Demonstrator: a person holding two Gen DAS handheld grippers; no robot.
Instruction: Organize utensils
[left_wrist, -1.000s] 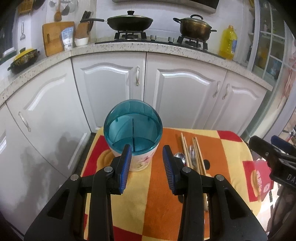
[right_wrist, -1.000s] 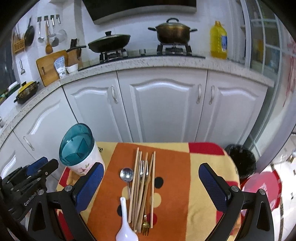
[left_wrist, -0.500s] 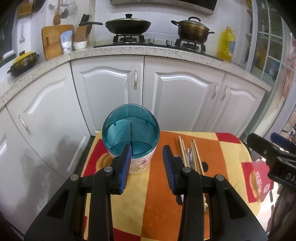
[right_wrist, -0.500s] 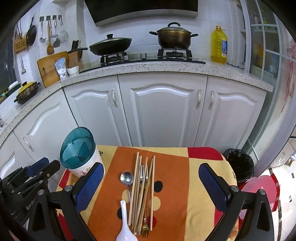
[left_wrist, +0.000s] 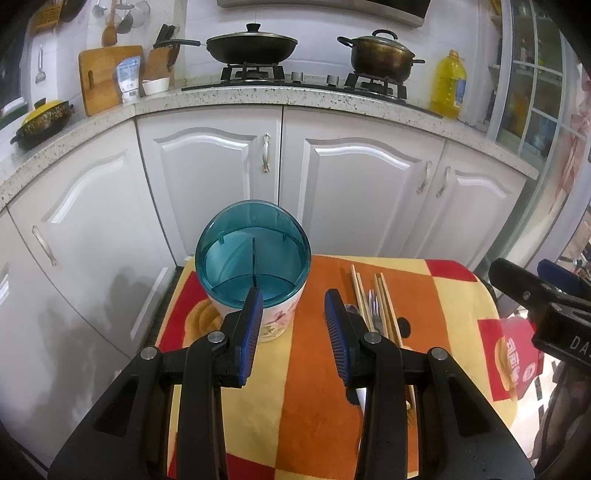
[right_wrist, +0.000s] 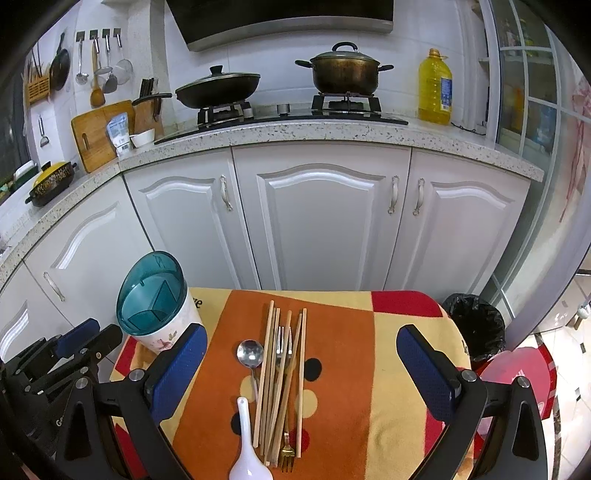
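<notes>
teal-rimmed holder (left_wrist: 253, 258) upright beside chopsticks (right_wrist: 266, 373) (both grippers gaping).

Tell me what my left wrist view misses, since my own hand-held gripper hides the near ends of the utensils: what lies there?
Observer: A white soup spoon lies at the cloth's near edge, left of the chopsticks.
Operator: Any forks besides the silver ones?
Observer: Yes, a gold fork lies among the chopstick ends, tines toward the near edge.
Operator: Is the right hand-held gripper holding anything?
Observer: No, the right hand-held gripper is wide open and empty.
</notes>
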